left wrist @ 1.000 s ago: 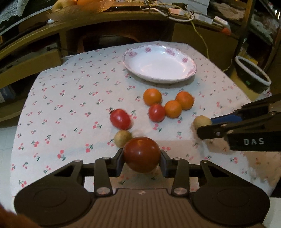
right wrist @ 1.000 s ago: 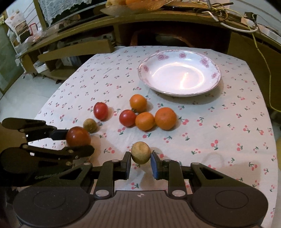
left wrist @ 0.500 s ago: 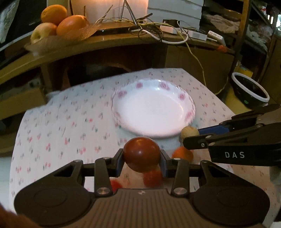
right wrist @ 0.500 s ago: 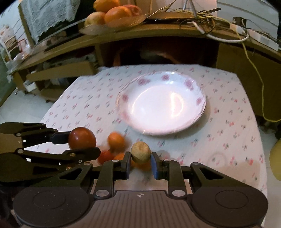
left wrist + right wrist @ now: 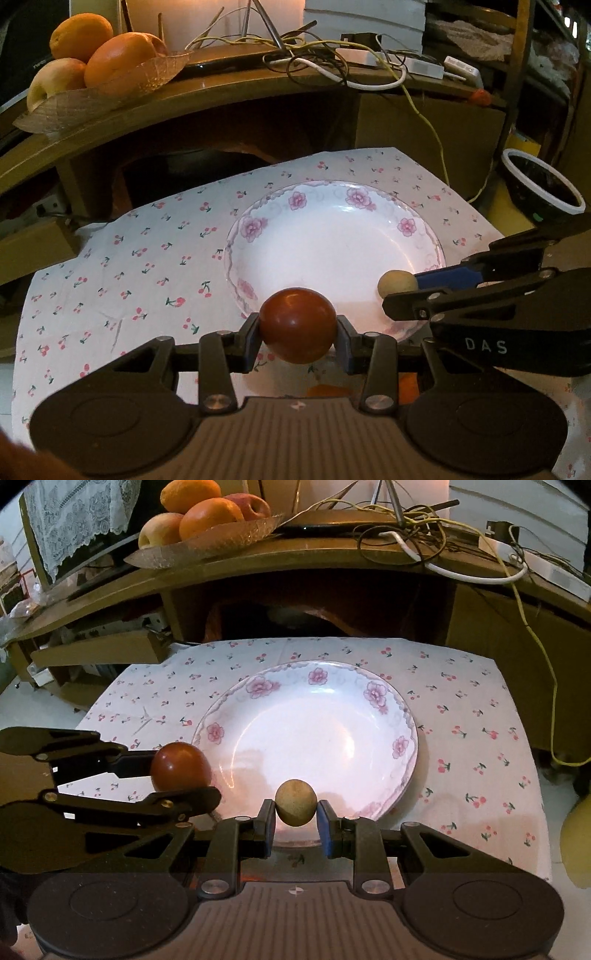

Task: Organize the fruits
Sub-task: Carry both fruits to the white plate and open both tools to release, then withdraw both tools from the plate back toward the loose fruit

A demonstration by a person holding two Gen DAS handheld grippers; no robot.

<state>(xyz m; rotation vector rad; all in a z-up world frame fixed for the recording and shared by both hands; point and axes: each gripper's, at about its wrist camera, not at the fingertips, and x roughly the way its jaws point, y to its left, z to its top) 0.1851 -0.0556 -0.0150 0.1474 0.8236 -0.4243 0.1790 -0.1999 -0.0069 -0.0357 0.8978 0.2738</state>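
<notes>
My left gripper (image 5: 297, 334) is shut on a dark red round fruit (image 5: 297, 325), held over the near rim of a white plate with pink flowers (image 5: 295, 206). My right gripper (image 5: 296, 818) is shut on a small tan round fruit (image 5: 296, 802), held over the plate's near rim (image 5: 402, 753). In the left wrist view the right gripper (image 5: 399, 291) comes in from the right with the tan fruit (image 5: 397, 282). In the right wrist view the left gripper (image 5: 177, 775) comes in from the left with the red fruit (image 5: 180, 766). Bits of orange fruit (image 5: 325, 390) show below the left gripper.
The table wears a white cloth with cherry print (image 5: 129, 266). Behind it stands a wooden desk with a glass dish of oranges and apples (image 5: 207, 517) and tangled cables (image 5: 332, 62). A dark white-rimmed bowl (image 5: 543, 188) sits off the table's right side.
Both grippers have moved forward from the fruits at mid-table to the plate's near edge, each still carrying its fruit. The loose fruits have dropped out of view below.
</notes>
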